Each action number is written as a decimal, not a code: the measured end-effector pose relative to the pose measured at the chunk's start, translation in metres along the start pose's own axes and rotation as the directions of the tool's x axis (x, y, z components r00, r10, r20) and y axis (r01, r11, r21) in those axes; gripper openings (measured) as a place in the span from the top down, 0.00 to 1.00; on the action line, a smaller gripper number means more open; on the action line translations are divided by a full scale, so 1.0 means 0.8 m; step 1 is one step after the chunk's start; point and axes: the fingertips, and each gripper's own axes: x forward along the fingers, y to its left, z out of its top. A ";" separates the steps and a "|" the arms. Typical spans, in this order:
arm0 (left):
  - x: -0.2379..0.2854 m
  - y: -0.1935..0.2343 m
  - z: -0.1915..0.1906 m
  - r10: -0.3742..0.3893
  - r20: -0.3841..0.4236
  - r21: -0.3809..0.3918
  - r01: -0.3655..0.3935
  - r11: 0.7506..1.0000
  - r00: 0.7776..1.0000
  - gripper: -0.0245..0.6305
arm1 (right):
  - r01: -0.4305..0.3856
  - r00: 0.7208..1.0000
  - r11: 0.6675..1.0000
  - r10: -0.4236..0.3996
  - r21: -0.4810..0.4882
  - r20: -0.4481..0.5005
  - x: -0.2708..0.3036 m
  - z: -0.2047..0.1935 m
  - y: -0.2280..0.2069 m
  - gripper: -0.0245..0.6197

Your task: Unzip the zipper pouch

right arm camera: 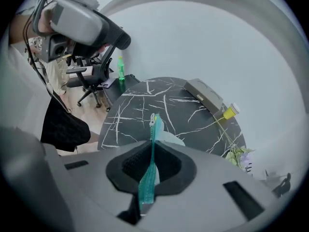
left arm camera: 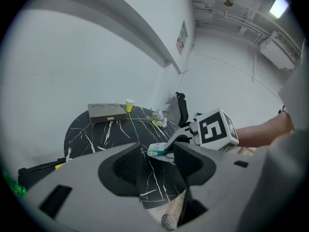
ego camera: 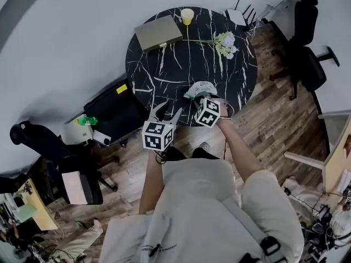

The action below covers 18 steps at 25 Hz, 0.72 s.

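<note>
Right gripper (right arm camera: 150, 166) clamps the pouch (right arm camera: 154, 129) by its teal zipper edge over the table (ego camera: 164, 70), anchoring it. Left gripper (left arm camera: 154, 166) gapes empty beside the table's near edge, likely free for the pull.

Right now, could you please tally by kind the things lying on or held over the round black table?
Box: 1
Cup: 1
Flower bunch: 1
Pouch: 1
Total: 4
</note>
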 end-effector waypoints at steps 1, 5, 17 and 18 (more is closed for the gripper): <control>0.001 -0.004 0.001 -0.002 0.001 0.005 0.002 1.000 1.000 0.62 | 0.002 1.000 1.000 -0.002 -0.007 0.009 -0.006 0.001 -0.004 0.93; 0.007 -0.021 0.000 -0.006 -0.013 0.043 0.006 0.999 1.000 0.62 | -0.010 0.999 0.999 0.011 -0.032 0.032 -0.029 0.005 -0.011 0.93; 0.014 -0.077 -0.015 -0.010 -0.032 0.074 0.012 0.997 0.999 0.62 | -0.022 0.993 0.998 0.028 -0.054 0.115 -0.091 0.008 -0.003 0.93; 0.013 -0.082 -0.015 -0.007 -0.026 0.082 0.009 0.997 1.000 0.62 | -0.027 0.992 0.998 0.033 -0.050 0.125 -0.096 0.009 -0.001 0.93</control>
